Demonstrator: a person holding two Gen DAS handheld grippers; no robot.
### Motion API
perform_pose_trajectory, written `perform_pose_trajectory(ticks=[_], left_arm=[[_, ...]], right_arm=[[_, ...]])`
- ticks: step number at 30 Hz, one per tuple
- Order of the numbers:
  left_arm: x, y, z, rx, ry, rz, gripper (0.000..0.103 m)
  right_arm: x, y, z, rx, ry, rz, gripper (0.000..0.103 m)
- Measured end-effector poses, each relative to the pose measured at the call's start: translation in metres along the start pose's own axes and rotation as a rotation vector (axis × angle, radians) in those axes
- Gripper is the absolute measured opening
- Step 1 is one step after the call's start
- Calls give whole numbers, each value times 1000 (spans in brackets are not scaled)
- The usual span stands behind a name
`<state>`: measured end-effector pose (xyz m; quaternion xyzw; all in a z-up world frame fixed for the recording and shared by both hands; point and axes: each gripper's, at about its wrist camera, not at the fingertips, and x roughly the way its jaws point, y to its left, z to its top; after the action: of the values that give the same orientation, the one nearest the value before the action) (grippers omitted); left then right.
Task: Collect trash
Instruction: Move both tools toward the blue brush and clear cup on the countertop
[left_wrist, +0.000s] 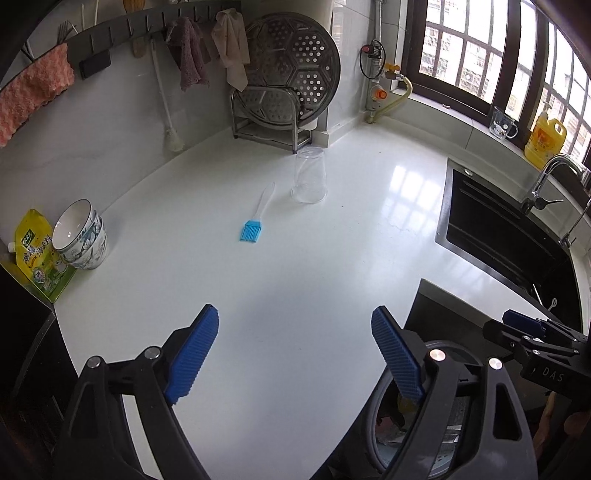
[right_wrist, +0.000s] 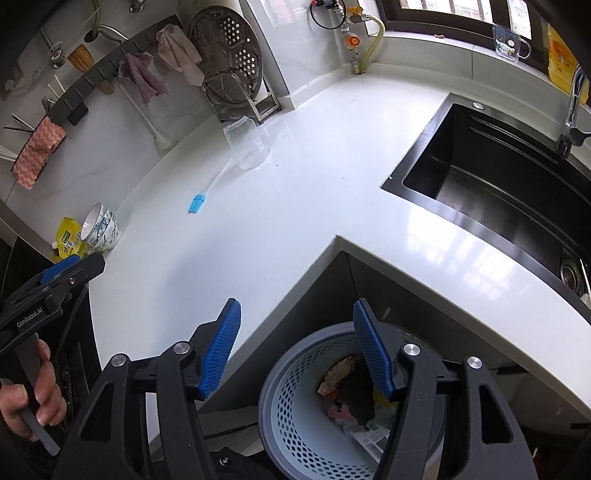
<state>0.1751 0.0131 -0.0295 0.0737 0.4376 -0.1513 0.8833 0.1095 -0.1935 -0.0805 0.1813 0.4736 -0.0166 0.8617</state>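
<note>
Right now your left gripper (left_wrist: 295, 354) hangs over the near part of the counter (left_wrist: 332, 240), jaws spread wide and holding nothing. Your right gripper (right_wrist: 295, 350) is just as wide and just as bare, hovering above the bin (right_wrist: 295, 417) that sits on the floor below the counter's inner corner. Trash (right_wrist: 343, 391) lies in the bin's bottom: crumpled scraps and wrappers, too jumbled to tell apart.

Out on the counter, well apart from both grippers, a clear cup (left_wrist: 309, 175) stands upside down, and just beside it a brush (left_wrist: 255, 219) lies flat with its blue bristles toward you. Nothing stands between your left gripper and these two. Stacked bowls (left_wrist: 83, 236) lean by a yellow pouch (left_wrist: 37, 254) at the left edge. A steamer tray (left_wrist: 291, 70) stands in a rack against the wall behind the cup. To the right lies the sink (right_wrist: 498, 177), with a faucet (left_wrist: 546, 181) beyond it.
</note>
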Motion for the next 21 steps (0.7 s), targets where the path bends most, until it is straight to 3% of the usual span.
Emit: perform_pose_trajectory(ticks=[12,21], left_arm=[[72,62,36,-6,54,4,87],[116,97,56,-19,58,0,96]], right_arm=[[66,42,64,-26,-10,-34,69],[110,60,107,-23,-35,-51,72]])
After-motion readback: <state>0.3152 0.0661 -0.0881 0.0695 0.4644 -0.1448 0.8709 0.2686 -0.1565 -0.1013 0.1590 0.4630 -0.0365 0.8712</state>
